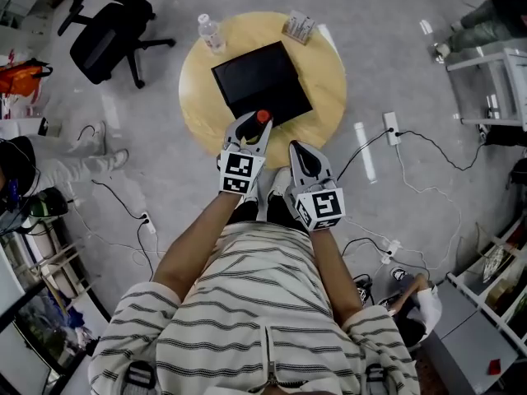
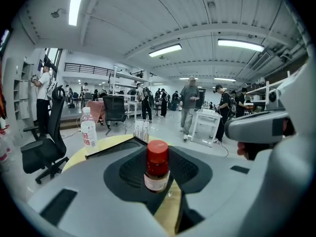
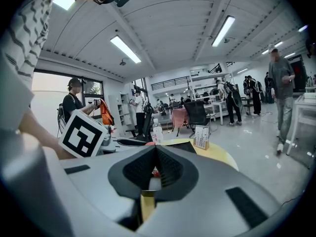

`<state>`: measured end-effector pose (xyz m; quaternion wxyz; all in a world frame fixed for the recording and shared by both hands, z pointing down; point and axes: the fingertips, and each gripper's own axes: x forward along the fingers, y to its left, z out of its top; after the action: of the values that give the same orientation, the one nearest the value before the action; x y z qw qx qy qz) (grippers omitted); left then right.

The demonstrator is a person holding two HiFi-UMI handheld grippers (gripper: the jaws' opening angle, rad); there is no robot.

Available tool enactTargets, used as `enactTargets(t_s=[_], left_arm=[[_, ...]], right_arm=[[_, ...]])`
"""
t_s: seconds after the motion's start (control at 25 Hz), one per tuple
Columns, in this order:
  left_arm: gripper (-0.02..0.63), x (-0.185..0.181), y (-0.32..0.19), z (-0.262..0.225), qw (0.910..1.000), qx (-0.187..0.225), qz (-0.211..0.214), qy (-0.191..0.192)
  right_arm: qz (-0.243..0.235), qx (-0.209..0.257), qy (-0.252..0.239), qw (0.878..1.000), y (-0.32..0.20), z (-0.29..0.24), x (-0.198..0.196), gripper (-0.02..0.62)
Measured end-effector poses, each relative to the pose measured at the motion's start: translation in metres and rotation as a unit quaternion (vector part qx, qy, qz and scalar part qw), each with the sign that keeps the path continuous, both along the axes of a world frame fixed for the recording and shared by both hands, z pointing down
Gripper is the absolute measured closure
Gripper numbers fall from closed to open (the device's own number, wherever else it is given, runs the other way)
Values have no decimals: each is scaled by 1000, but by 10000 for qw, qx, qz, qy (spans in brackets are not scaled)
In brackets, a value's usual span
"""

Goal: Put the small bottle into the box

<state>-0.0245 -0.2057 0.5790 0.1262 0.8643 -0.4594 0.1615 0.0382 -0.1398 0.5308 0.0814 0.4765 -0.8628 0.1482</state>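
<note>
The small bottle (image 1: 263, 117), brown glass with a red cap, stands upright between the pads of my left gripper (image 1: 254, 123) over the near edge of the round wooden table (image 1: 198, 105). In the left gripper view the bottle (image 2: 157, 166) fills the gap of that gripper (image 2: 158, 154), which is shut on it. The flat black box (image 1: 262, 81) lies in the middle of the table, just beyond the bottle. My right gripper (image 1: 296, 148) hangs beside the left one, off the table's near rim. Its jaws (image 3: 155, 149) meet with nothing held.
A clear water bottle (image 1: 212, 33) stands at the table's far left edge and a small card stand (image 1: 298, 28) at the far right. A black office chair (image 1: 107, 35) is on the left. Cables and power strips (image 1: 391, 127) lie on the floor. People stand in the room.
</note>
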Motion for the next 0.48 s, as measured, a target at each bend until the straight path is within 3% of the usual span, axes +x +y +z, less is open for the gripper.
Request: enactTargets(t_s=[0.48], left_arm=[[468,7,-20,32,9997,-116,48,-209]], right_arm=[[10,-170,39,9998,0,13,7,581]])
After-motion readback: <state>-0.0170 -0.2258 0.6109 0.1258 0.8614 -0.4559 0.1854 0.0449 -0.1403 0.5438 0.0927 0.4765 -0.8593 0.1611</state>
